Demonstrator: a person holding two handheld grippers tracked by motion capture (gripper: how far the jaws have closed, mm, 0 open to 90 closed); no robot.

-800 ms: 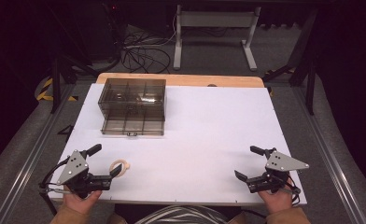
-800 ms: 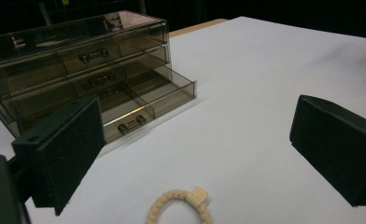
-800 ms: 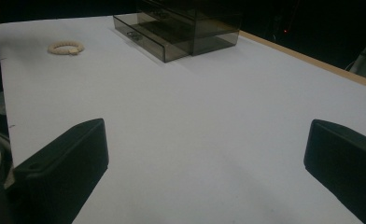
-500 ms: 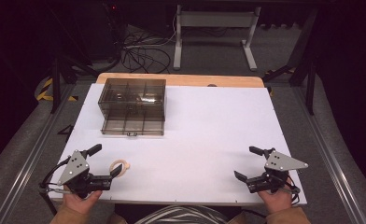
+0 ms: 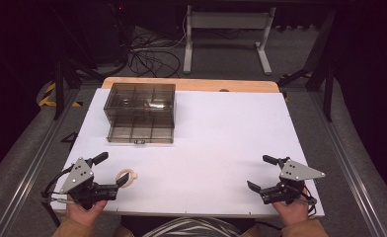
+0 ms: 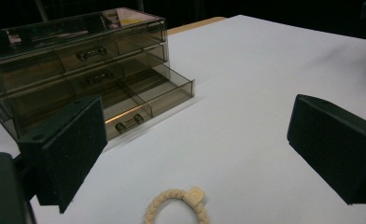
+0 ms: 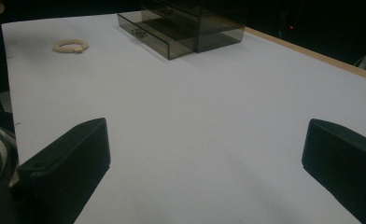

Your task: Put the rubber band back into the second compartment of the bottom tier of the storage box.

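- High view findings: a white table (image 5: 206, 148) carries a smoked translucent plastic drawer cabinet (image 5: 141, 111) at the far left, its lowest drawer (image 5: 140, 134) pulled out toward the near side.
- A small cream braided bracelet with a square tag (image 5: 128, 177) lies flat on the near left of the table, just beside the left gripper (image 5: 111, 173), between its jaws but untouched.
- Left gripper view confirms this: the bracelet (image 6: 176, 206) sits on the surface low between the two black pads, which stand wide apart with nothing gripped.
- Right gripper (image 5: 263, 174), at the near right and well apart from both bracelet and cabinet, also has its jaws wide and empty; from its own view the bracelet (image 7: 70, 45) lies far off to the left.
- Handling judgement: the bracelet looks light and soft (likely cord or small beads), so it should flex and may slide on the smooth top if nudged.
- Recommended hold: pinch across one side of the loop, or at the tag, pads lowered close to the table; a squeeze across the whole ring would likely collapse it.
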